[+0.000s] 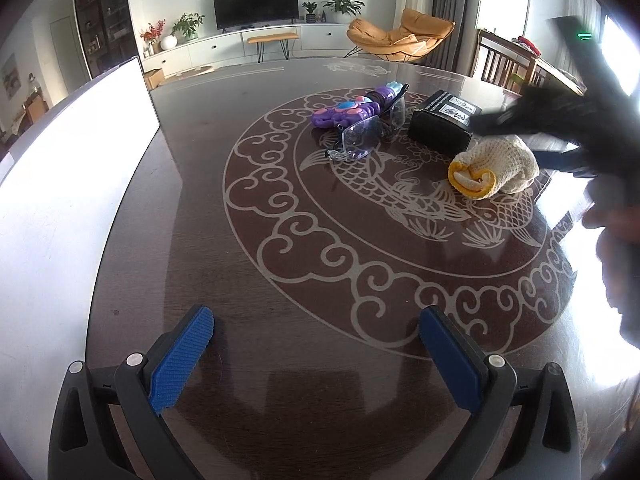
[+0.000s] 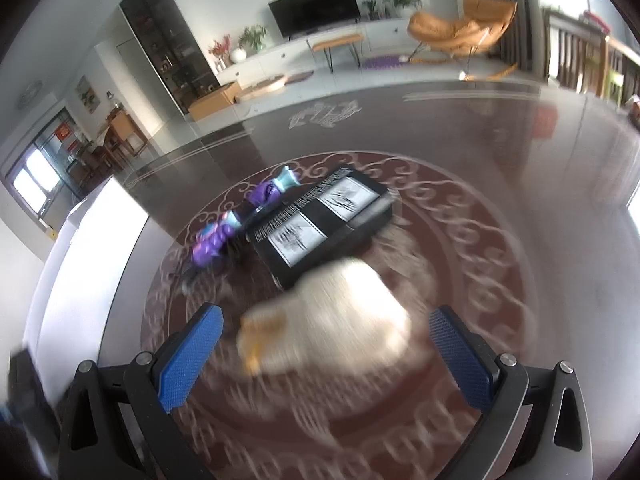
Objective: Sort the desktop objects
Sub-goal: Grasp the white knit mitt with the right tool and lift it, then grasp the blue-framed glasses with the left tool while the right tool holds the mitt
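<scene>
Left gripper sits at the bottom of its frame, jaws spread wide, nothing between the blue pads, over bare dark worktop with the pale koi-and-cloud inlay.

Right gripper at the bottom of its own view, jaws also wide apart. The rolled cream glove with yellow cuff lies between and just ahead of the pads, heavily motion-blurred; can't tell if either pad touches it.

In the left view the same glove is at right of centre on the inlay, yellow cuff end toward frame left. The right gripper's dark blurred body hangs over it from the upper right.

Just behind the glove: black box with two white printed labels on top; the glove's far end looks right against it.

Left of the box: clear safety glasses, with the purple toy with pink and teal parts lying across them.

White board fills the left side of the left view, along the worktop edge.

Far background: TV on a white cabinet, orange lounge chair at upper right.
</scene>
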{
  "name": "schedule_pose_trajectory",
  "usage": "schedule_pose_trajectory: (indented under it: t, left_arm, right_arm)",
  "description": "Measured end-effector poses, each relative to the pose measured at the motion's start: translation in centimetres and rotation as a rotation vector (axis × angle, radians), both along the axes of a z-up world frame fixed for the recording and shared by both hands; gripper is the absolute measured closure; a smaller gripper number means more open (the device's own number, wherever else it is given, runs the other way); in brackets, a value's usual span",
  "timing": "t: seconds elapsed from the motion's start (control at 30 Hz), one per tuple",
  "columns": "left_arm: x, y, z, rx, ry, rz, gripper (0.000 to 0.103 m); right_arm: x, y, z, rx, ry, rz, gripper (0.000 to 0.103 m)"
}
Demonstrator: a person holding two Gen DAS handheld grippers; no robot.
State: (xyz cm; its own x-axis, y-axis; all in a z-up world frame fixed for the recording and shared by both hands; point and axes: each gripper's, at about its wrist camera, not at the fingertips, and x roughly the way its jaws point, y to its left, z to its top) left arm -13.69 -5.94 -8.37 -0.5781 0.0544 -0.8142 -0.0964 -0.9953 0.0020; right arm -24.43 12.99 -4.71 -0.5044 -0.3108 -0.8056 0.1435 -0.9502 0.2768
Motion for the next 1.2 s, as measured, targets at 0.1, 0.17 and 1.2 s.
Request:
schedule_pose_trajectory:
  t: [0.1, 0.17, 1.2]
  left_arm:
    - [0.0, 0.0, 0.0, 0.002, 0.000, 0.000, 0.000]
    - [0.0, 0.0, 0.1, 0.000, 0.001, 0.000, 0.000]
    - [-1.1, 0.7, 0.2, -0.007, -0.036, -0.052, 0.000]
  right_arm:
    - [0.0, -1.5, -1.2, 0.109, 0.014, 0.042, 0.010]
    - [1.6, -1.7, -1.4, 0.135, 0.060, 0.115, 0.012]
    - [13.2, 5.9, -2.4, 0.206, 0.117, 0.179, 0.000]
